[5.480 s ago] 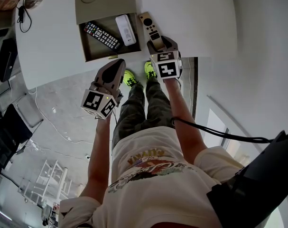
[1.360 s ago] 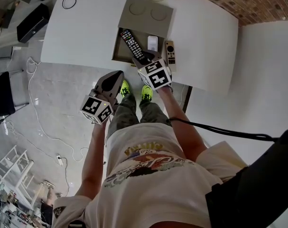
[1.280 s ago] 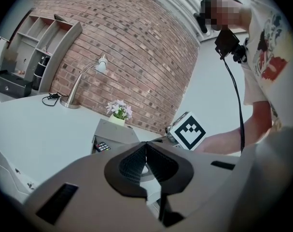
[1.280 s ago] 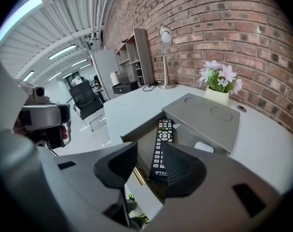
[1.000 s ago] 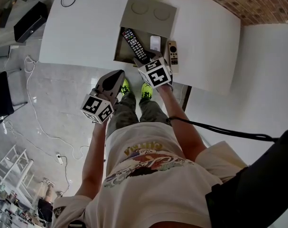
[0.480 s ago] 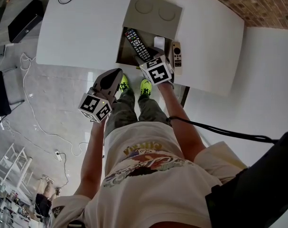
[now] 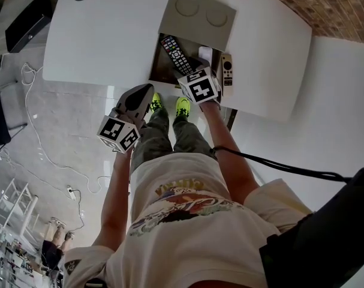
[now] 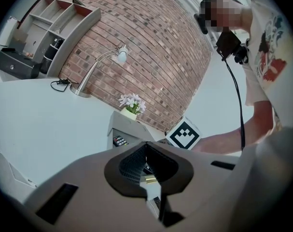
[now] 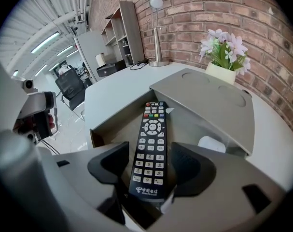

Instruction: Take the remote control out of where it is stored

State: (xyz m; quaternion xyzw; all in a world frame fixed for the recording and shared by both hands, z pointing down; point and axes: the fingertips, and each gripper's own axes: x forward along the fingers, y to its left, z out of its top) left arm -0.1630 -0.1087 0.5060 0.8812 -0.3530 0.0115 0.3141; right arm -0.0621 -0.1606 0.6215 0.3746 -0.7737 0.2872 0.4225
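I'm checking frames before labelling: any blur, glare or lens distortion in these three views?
Head view: evenly lit and sharp, the white table bowed at its edge by the wide lens. Left gripper view: strong fisheye, dark rounded corners, the brick wall curved. Right gripper view: fisheye too, but the black remote is sharp, its buttons distinct, no harsh glare.

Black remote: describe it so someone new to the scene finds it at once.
On the white table stands an open grey box. The black remote lies slanted inside it, long and covered in buttons, unlike the short white remote beside it.
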